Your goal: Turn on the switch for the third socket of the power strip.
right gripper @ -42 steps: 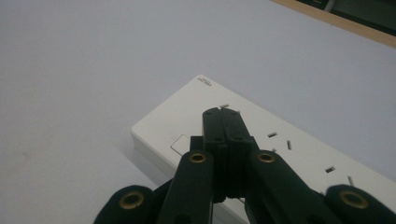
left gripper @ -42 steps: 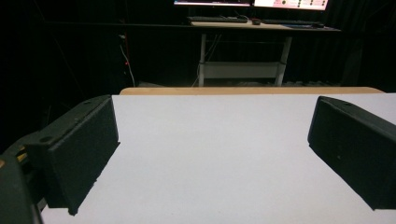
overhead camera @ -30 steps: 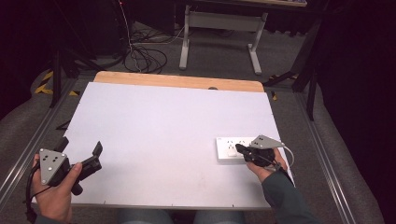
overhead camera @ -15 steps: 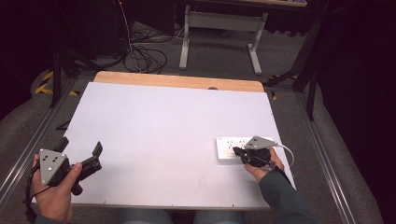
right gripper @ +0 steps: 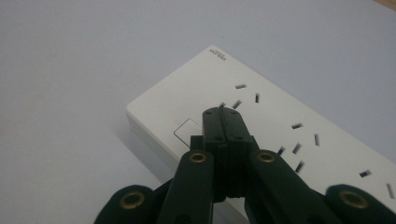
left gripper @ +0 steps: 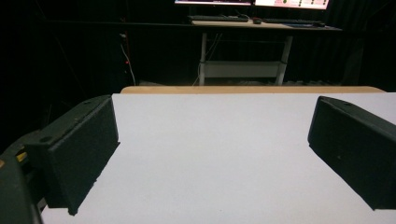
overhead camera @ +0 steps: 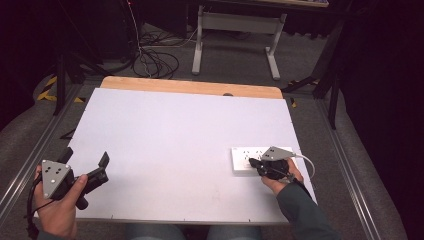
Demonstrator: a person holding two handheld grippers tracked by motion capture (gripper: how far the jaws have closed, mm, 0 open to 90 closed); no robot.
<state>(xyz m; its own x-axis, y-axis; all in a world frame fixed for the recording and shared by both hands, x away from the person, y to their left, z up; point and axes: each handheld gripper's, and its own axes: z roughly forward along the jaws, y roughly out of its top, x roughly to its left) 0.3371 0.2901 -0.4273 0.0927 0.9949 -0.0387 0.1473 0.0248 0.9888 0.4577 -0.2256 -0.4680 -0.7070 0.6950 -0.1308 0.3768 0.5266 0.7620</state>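
Over the near right part of the table, the right gripper point(overhead camera: 256, 163) has its jaws pressed flat together, nothing between them, tips poised above the white power strip point(right gripper: 261, 116), just past the strip's square button point(right gripper: 187, 130) and right by the first slanted socket slots; whether the tips actually touch the plastic is hard to call from this angle. The strip runs away to the gripper's right, its short end nearest the tips, and it lies flat on the white table point(overhead camera: 175, 135). From above, the person's right hand point(overhead camera: 280, 177) wraps the gripper body, a white cable point(overhead camera: 307, 162) curling off behind it. Well apart, at the near left corner, the left gripper point(overhead camera: 86, 159) hangs above the bare tabletop in the left hand point(overhead camera: 57, 210), jaws spread wide, holding nothing. Ahead of those jaws lie the white surface and its wooden far edge point(left gripper: 252, 88)
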